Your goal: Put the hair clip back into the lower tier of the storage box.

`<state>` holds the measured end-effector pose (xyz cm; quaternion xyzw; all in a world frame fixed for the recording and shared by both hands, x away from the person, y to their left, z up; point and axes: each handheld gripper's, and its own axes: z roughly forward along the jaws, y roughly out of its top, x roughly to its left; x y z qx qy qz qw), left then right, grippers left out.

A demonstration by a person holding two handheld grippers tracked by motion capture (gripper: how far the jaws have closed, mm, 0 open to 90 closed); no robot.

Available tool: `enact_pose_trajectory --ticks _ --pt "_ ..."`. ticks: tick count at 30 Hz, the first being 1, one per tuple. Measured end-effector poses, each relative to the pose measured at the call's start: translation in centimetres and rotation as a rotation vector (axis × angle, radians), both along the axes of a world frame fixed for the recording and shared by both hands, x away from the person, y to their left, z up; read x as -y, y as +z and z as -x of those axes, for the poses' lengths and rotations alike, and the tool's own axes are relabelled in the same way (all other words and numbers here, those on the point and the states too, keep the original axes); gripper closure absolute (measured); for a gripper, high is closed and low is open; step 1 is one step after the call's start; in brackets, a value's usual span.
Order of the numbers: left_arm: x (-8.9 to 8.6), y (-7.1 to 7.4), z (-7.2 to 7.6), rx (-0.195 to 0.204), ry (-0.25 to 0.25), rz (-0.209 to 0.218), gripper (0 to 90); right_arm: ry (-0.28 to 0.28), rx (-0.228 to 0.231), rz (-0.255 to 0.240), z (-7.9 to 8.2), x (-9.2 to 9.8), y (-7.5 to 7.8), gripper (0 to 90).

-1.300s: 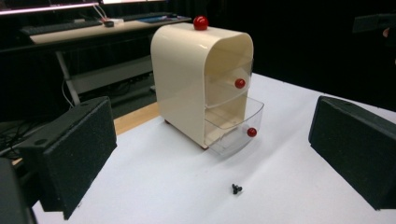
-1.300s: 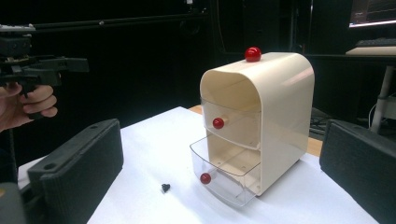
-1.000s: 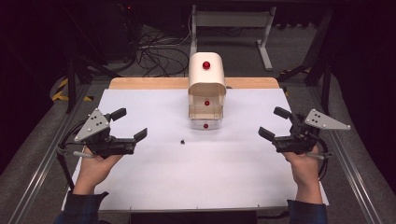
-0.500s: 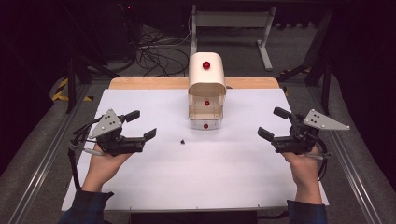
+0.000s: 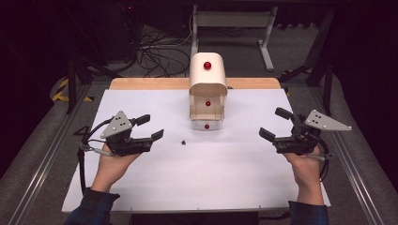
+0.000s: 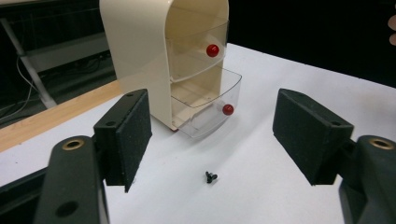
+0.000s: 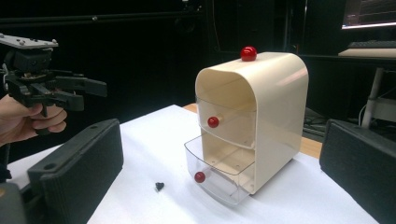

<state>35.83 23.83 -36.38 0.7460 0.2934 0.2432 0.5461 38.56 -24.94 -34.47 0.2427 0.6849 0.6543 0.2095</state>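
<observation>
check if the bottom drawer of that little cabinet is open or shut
Open: the bottom drawer juts out past the cabinet front, unlike the flush one above.

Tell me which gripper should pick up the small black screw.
Left. The left gripper hangs close beside the small black screw, jaws aimed at it and just closing, nothing between them. The right gripper sits far off, past the mini drawer cabinet.

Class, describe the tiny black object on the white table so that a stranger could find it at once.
Start at the cream drawer cabinet at the back of the white table; its bottom drawer is pulled out. In front of that drawer and slightly left lies a small black screw, alone on the sheet. It is the only loose, dark speck there.
</observation>
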Motion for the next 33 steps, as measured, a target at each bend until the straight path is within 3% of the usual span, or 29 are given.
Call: enact_pose_trajectory --ticks 13,23,33 --pt "1.7 -1.4 -0.8 -0.024 -0.005 -0.042 40.6 -0.005 -0.001 0.011 0.0 -0.2 -0.1 0.2" --pt "2.4 -2.3 -1.3 -0.047 0.009 -0.058 43.9 -0.006 -0.002 0.014 0.0 -0.3 -0.1 0.2" --pt "3.1 -3.3 -2.1 -0.065 0.007 -0.106 47.4 -0.010 -0.002 0.023 -0.1 -0.4 -0.2 0.2"
